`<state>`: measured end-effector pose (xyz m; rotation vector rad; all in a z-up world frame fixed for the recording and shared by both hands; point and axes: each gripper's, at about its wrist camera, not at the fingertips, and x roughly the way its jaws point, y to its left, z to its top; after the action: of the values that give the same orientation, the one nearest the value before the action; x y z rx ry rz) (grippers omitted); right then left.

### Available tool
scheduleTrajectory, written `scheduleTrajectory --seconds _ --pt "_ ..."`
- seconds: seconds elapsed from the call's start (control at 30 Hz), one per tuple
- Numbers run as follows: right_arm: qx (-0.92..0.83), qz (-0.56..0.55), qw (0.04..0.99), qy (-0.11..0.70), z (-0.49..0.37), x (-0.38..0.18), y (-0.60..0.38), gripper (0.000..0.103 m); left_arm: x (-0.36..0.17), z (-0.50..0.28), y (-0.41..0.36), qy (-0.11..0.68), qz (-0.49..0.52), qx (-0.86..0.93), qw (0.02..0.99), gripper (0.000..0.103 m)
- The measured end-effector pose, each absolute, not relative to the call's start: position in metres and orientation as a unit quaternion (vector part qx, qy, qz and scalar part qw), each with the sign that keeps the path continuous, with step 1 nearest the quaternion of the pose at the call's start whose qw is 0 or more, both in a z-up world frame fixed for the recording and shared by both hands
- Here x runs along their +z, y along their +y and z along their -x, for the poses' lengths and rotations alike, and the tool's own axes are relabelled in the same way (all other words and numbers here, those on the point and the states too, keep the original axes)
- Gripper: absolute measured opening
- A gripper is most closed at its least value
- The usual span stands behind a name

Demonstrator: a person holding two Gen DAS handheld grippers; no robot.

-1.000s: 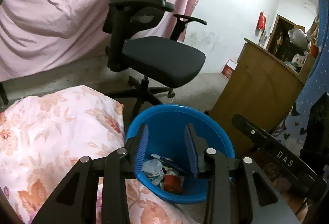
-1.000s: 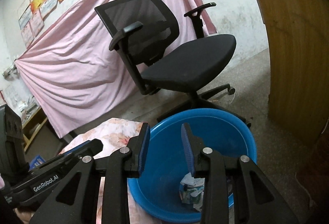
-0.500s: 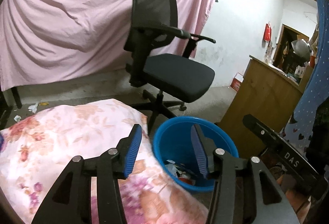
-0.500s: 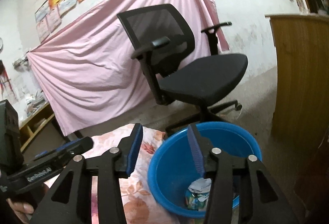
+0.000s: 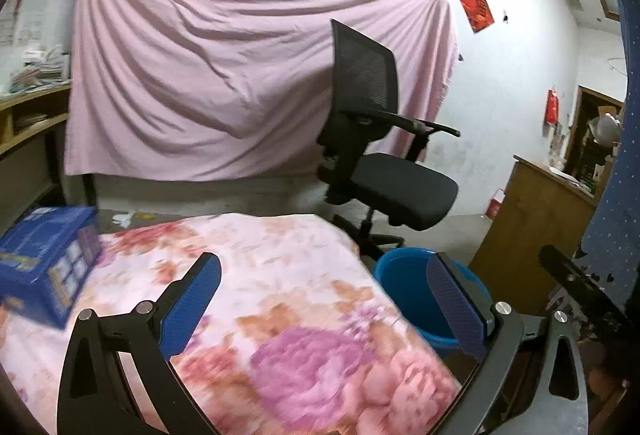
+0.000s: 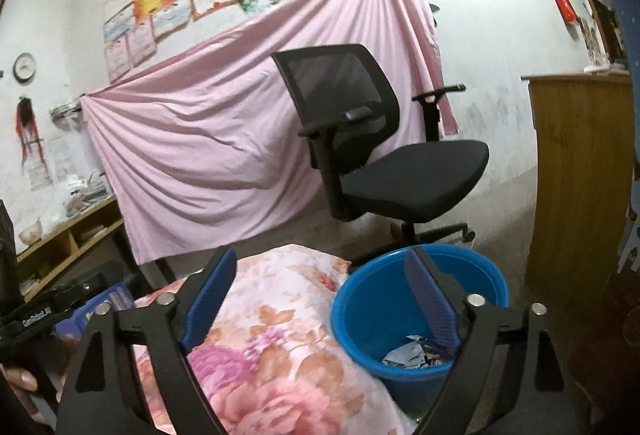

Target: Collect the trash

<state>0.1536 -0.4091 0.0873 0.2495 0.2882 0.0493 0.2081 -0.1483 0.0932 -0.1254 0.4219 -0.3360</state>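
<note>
Opening empty, both claws, left gripper (image 5: 326, 299) and right gripper (image 6: 322, 295), sit above the floral bedcover (image 6: 280, 319), blue bucket (image 6: 360, 315) of trash beside it, nearer the right

A round blue plastic bucket (image 6: 420, 299) stands upright on the floor at the lower right of the frame, just beside the flowered cover's edge. Crumpled trash (image 6: 412, 353), pale paper and wrappers, lies in a small heap at its bottom.
</note>
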Motion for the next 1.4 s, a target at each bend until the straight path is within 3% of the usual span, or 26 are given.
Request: scheduleTrajectory --seconds 0.07,0.7,1.4 --pt "0.026 -0.119 0.984 0.133 -0.138 0.089 -0.4 0.103 0.092 -0.195 -0.136 0.205 0.065 -0.159 0.964 0.101" --pt "-0.01 -0.062 0.991 0.119 -0.031 0.054 -0.316 0.103 0.048 -0.085 -0.065 0.178 0.047 -0.103 0.978 0.101" --pt "-0.006 -0.024 0.991 0.13 -0.023 0.036 -0.294 0.103 0.029 -0.069 -0.061 0.159 0.017 -0.086 0.983 0.101"
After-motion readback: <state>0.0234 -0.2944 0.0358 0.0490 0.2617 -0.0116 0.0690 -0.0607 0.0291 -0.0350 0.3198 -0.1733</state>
